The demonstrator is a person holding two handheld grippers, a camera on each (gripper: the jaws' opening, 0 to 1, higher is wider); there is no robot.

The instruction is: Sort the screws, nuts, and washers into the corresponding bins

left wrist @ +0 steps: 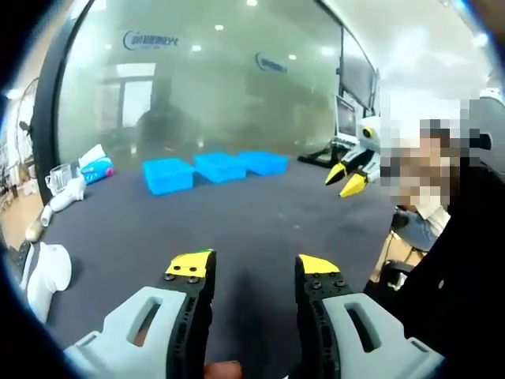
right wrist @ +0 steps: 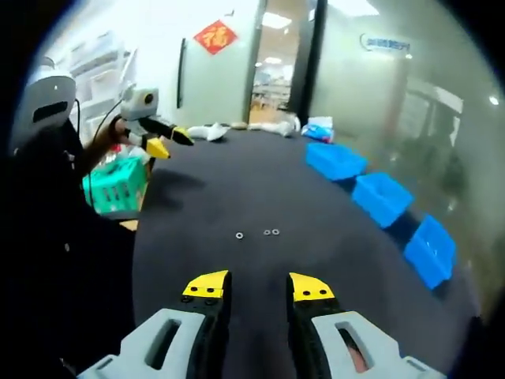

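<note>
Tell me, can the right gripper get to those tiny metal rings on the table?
Probably yes. The right gripper has its jaws apart and aimed at the small washers, with bare dark table between them and nothing in the way.

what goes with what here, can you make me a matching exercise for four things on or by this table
Things:
1. bins
2. small metal parts
3. basket
4. table

Descriptions:
a. green, off the table's edge
b. blue, three in a row
c. dark surface
d. tiny rings lying loose on the table ahead of the right gripper

Pairs: 1-b, 2-d, 3-a, 4-c
</note>
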